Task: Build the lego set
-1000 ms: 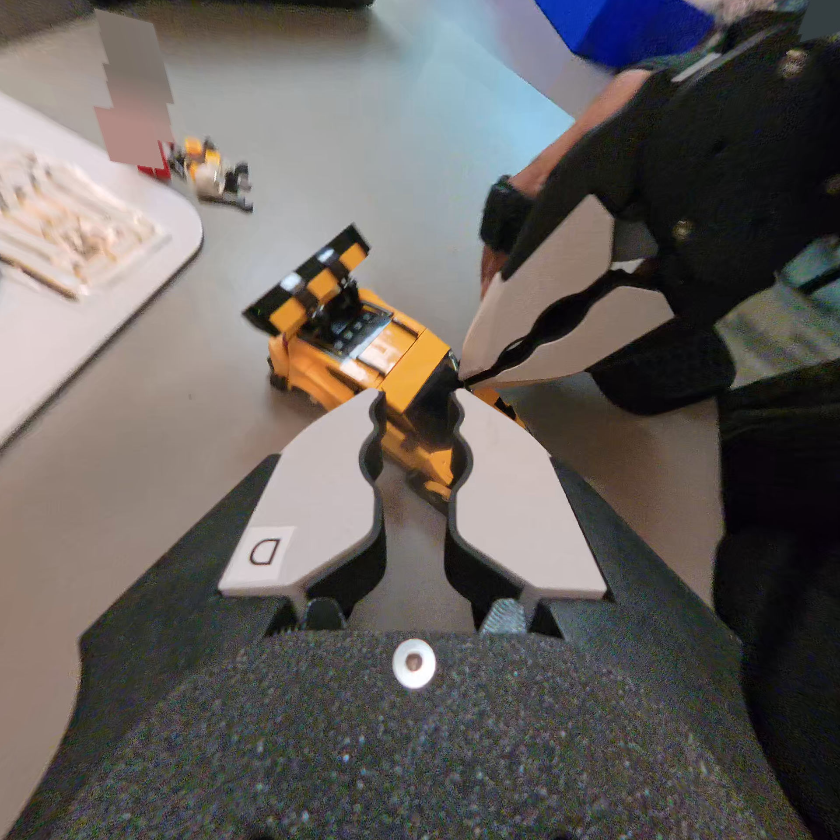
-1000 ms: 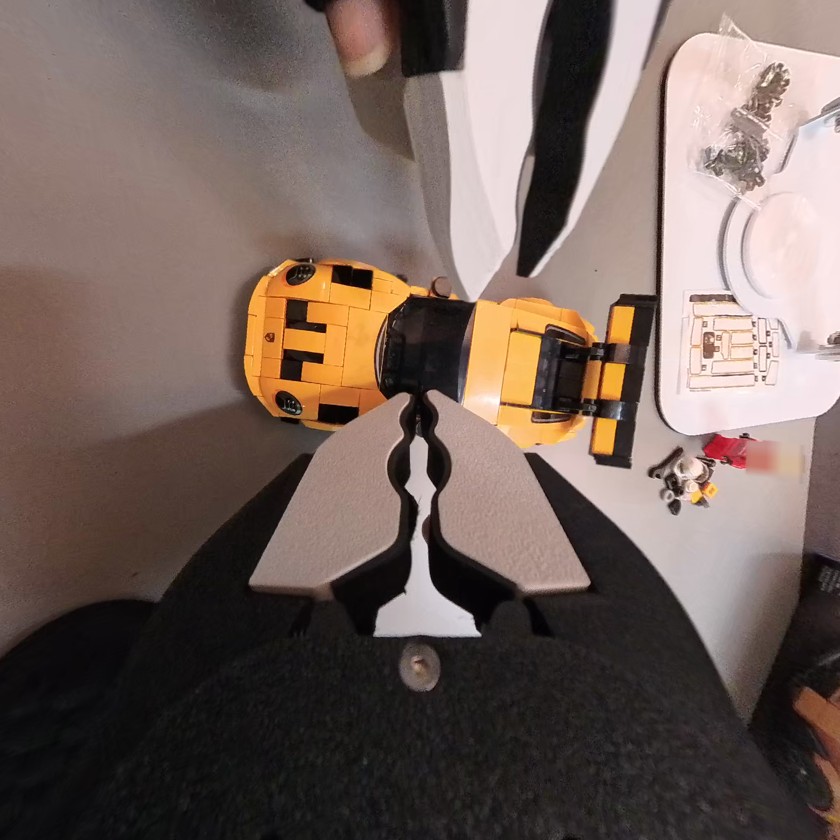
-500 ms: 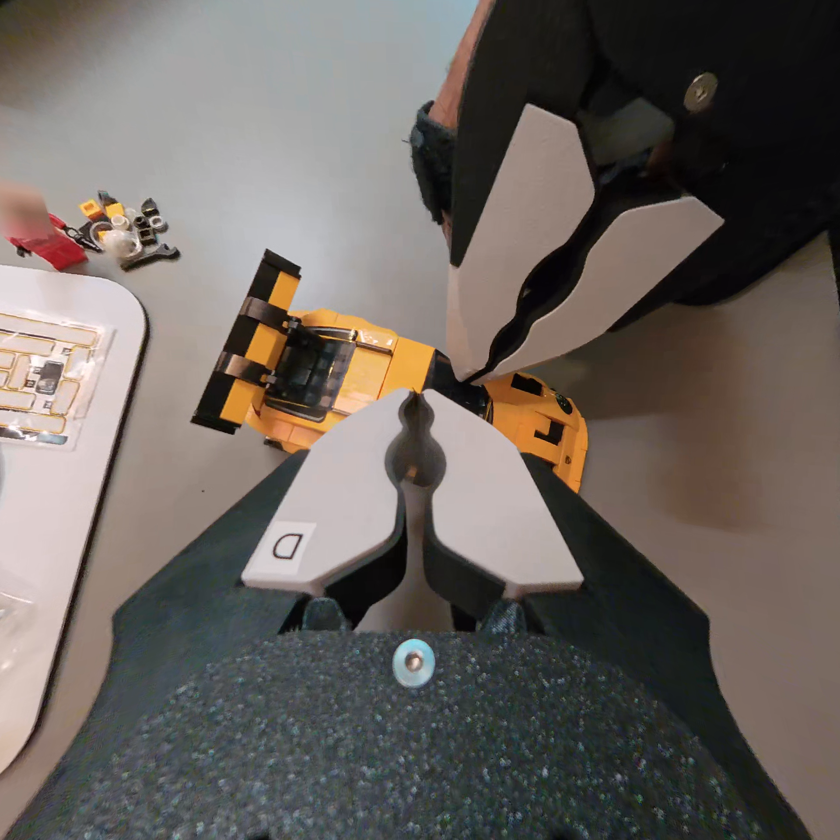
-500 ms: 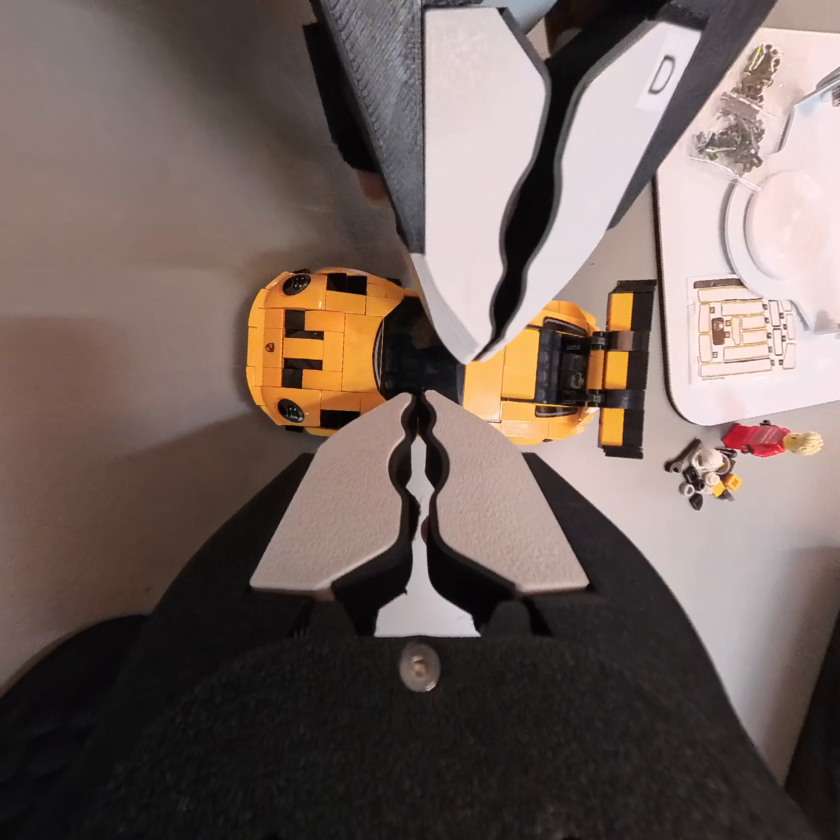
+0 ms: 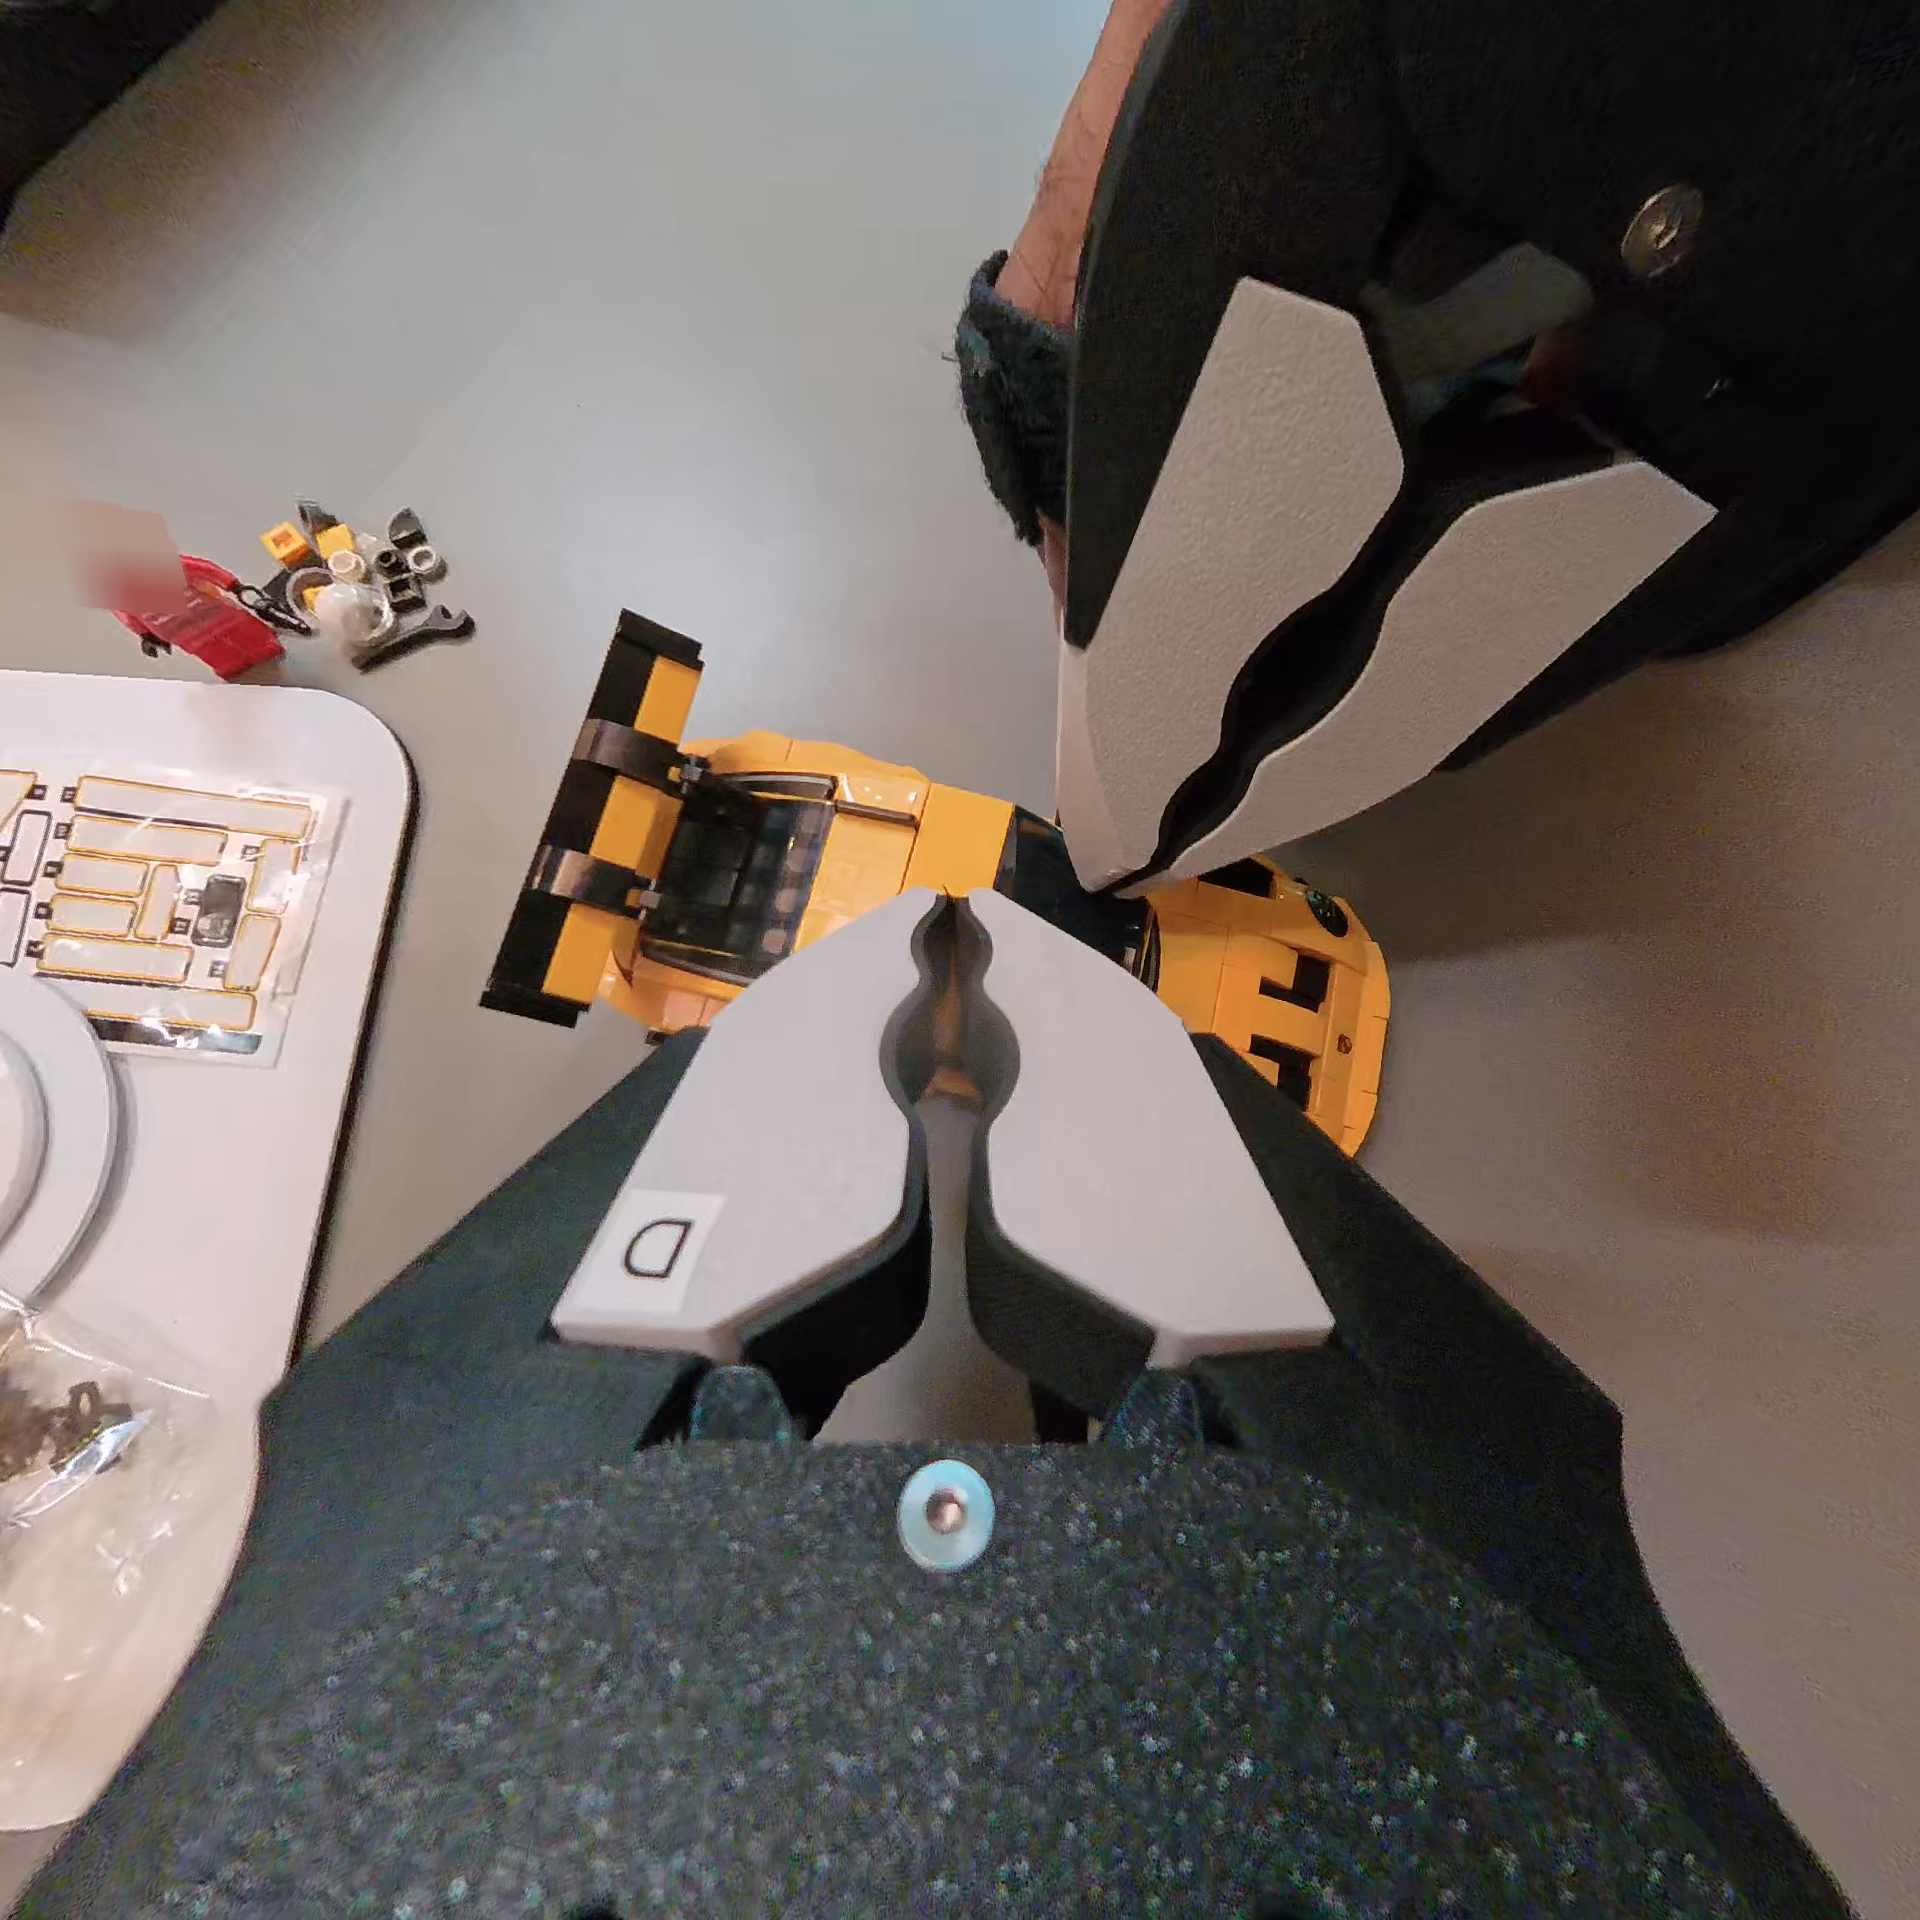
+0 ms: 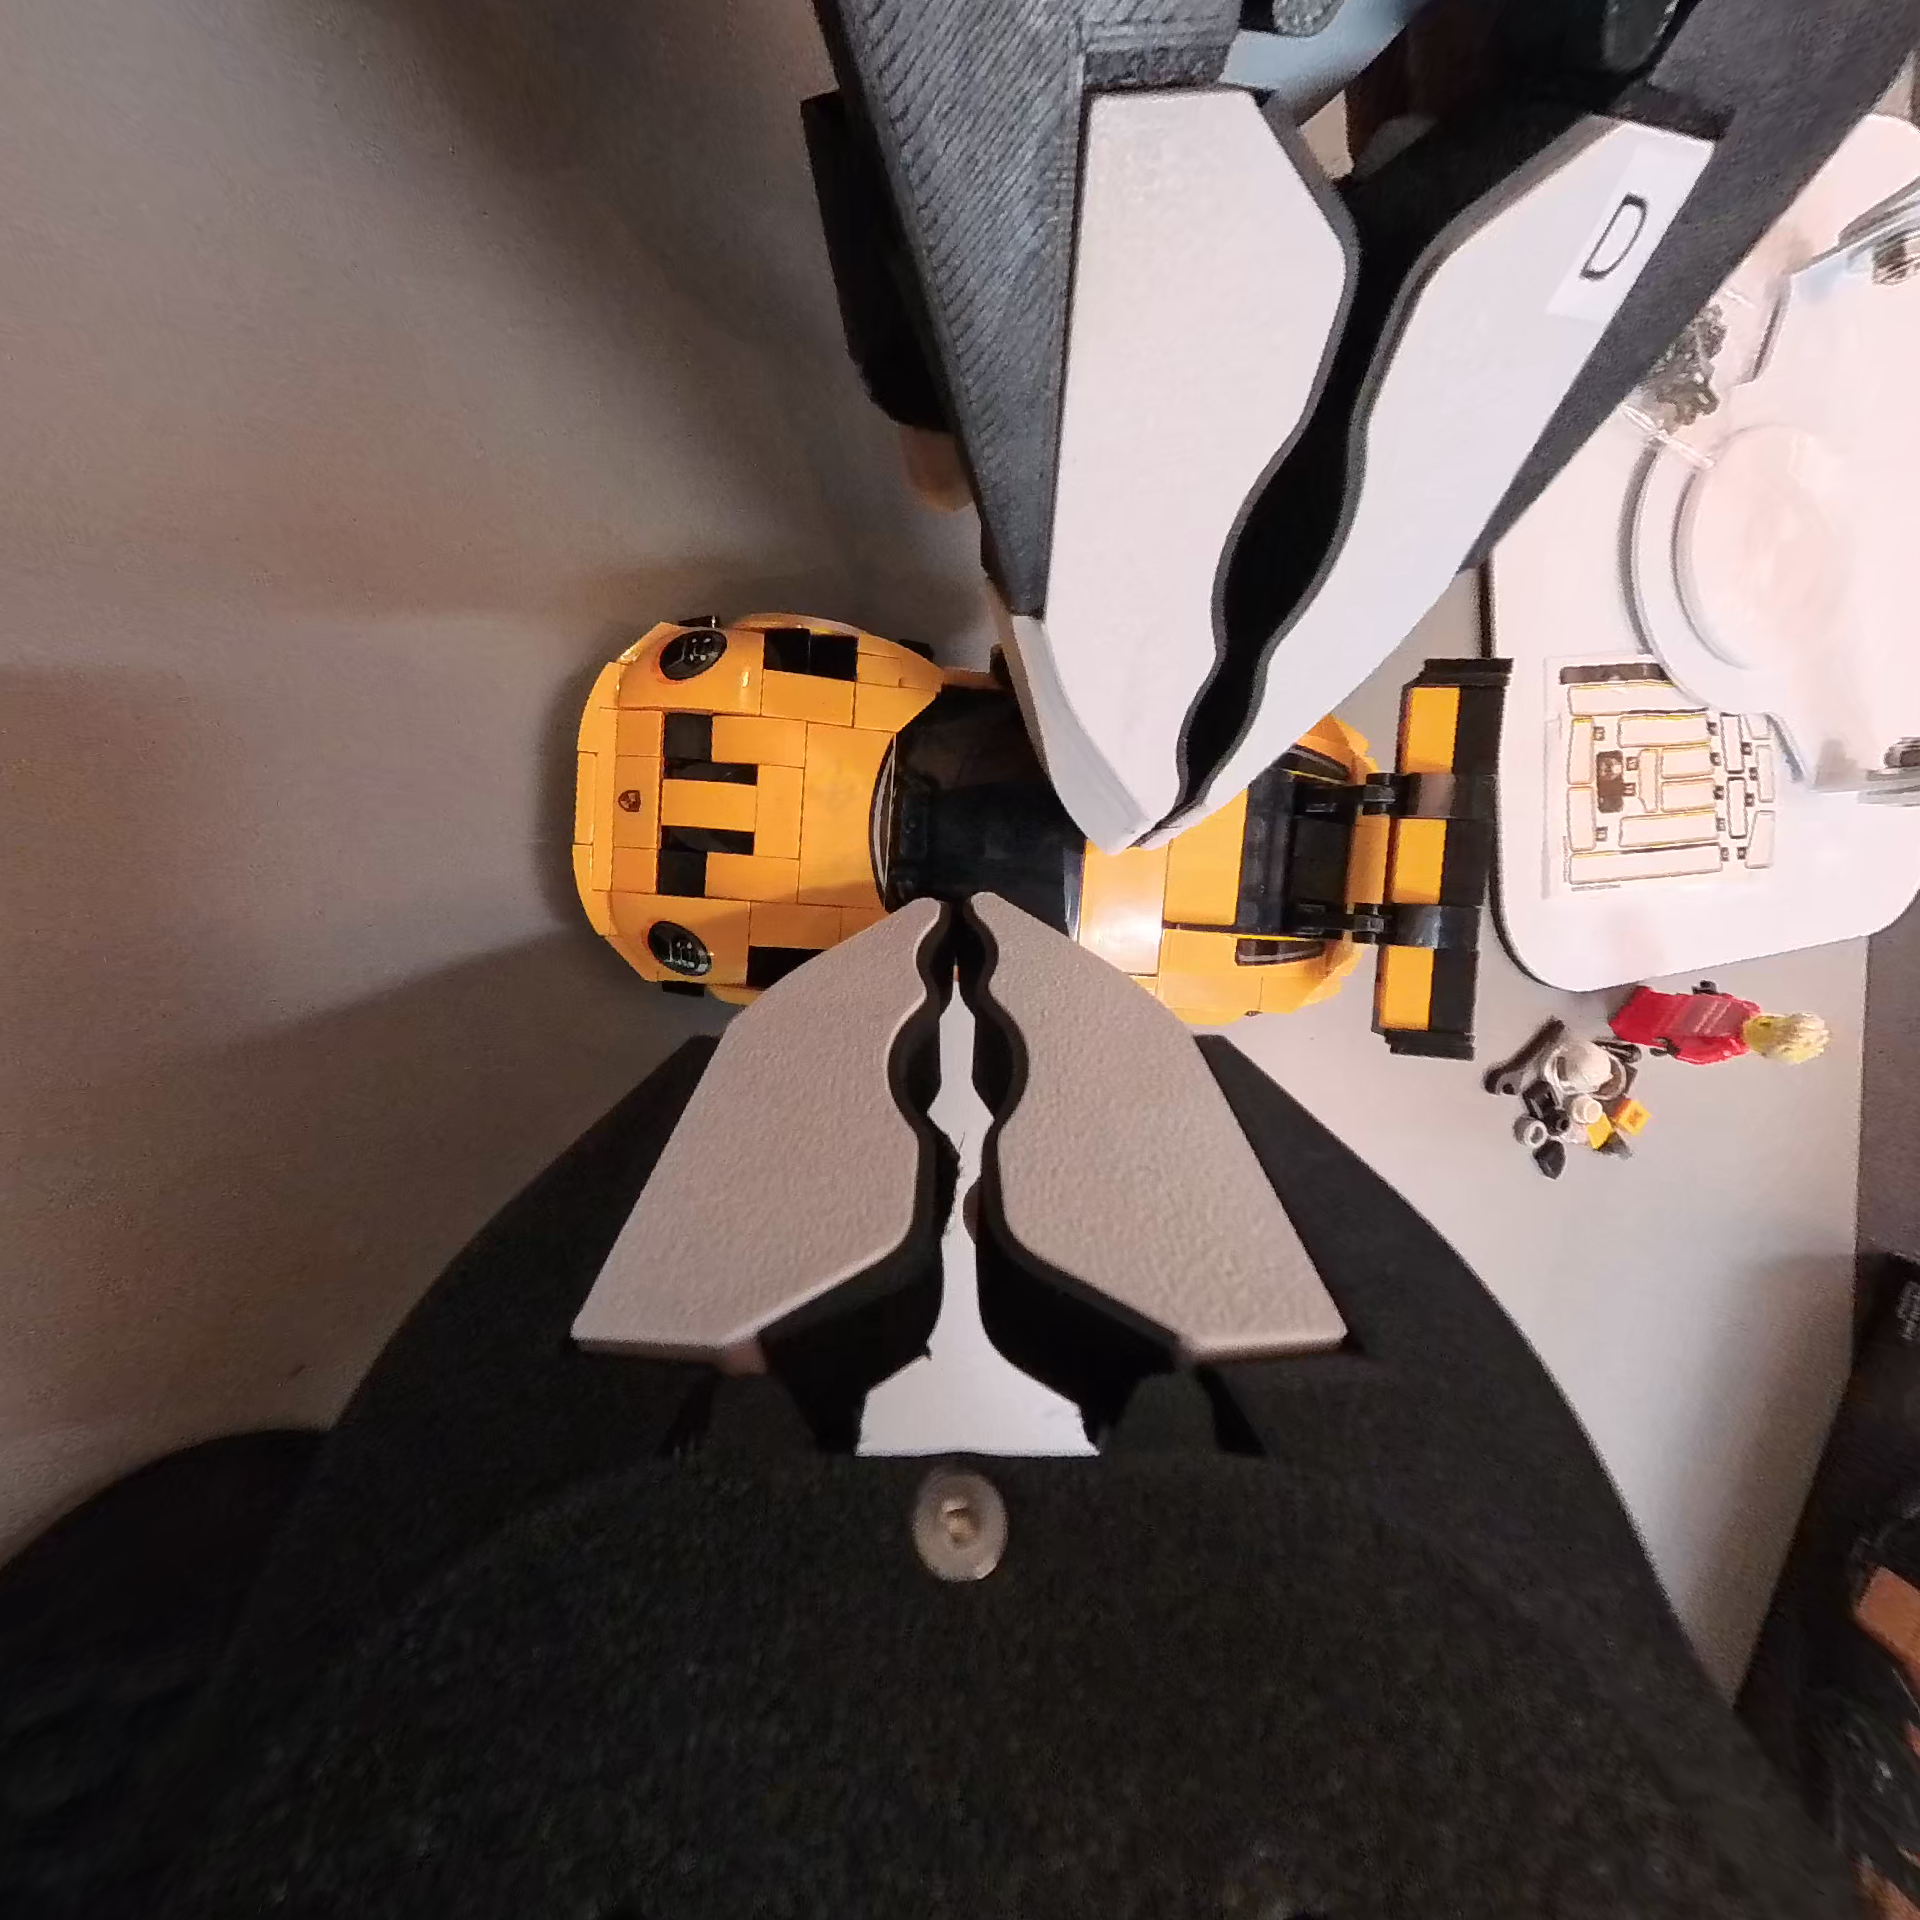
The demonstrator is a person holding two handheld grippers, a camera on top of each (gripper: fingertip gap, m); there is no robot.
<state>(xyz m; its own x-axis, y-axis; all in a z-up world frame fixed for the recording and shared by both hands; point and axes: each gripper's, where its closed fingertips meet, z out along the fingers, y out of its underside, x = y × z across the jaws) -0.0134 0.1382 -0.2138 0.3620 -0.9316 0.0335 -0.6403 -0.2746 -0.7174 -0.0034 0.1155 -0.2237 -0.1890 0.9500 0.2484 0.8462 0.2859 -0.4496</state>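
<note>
Since a second ago your left gripper (image 5: 951, 906) swung over the car (image 6: 727, 800) and closed empty beside your closed right gripper (image 6: 958, 912), so pushing hard could snap its roof off.
</note>
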